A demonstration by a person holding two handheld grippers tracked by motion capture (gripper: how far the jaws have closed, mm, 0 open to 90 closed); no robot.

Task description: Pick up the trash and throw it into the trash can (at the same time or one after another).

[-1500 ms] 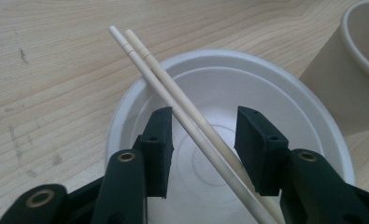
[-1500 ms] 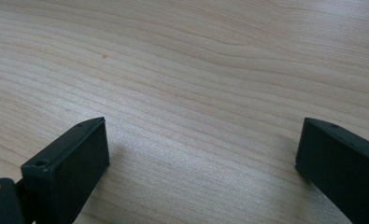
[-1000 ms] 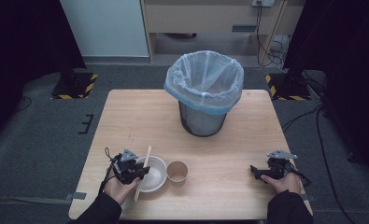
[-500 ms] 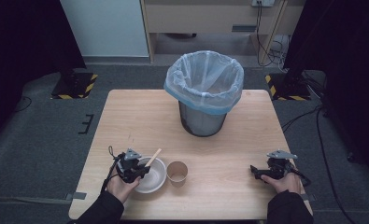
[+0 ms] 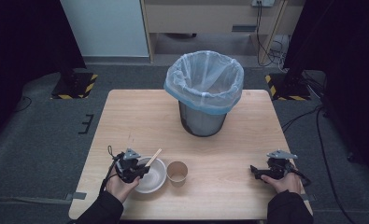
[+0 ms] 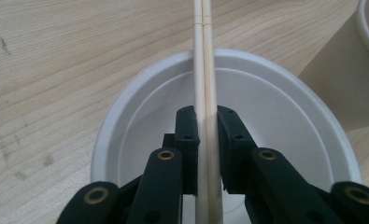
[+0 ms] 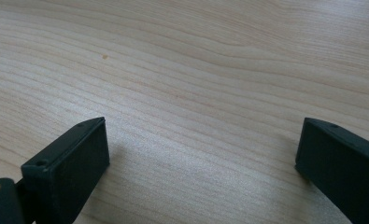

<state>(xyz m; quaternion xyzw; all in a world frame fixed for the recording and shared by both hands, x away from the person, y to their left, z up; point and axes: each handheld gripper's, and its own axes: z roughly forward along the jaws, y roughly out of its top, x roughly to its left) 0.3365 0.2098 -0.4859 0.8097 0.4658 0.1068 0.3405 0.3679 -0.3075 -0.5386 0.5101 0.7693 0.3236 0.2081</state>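
The left tool (image 6: 205,123) has its jaws pressed in on a pair of pale wooden chopsticks (image 6: 204,70), which run straight up between the pads and out past the far rim of the shallow white paper bowl (image 6: 275,107) beneath them — the jaws have just been closing, and the sticks now sit pinched between them. In the high view that left tool (image 5: 131,167) is at about 7 o'clock on the light wooden worktop (image 5: 126,116), over the bowl (image 5: 156,179), with the chopsticks (image 5: 153,157) slanting up and away toward 1 o'clock. Just beside the bowl, at 6 o'clock, stands a small brown paper cup (image 5: 177,171), upright and untouched. The grey mesh bin lined with a pale blue bag (image 5: 204,91) stands toward 12 o'clock, well apart from the sticks. The right tool (image 5: 260,171) rests at 4 o'clock; its jaws stand wide apart over bare wood (image 7: 196,93) and hold nothing. So the grasp looks made — the carry to the bin, the drop, and likely the bowl and cup seem to remain.
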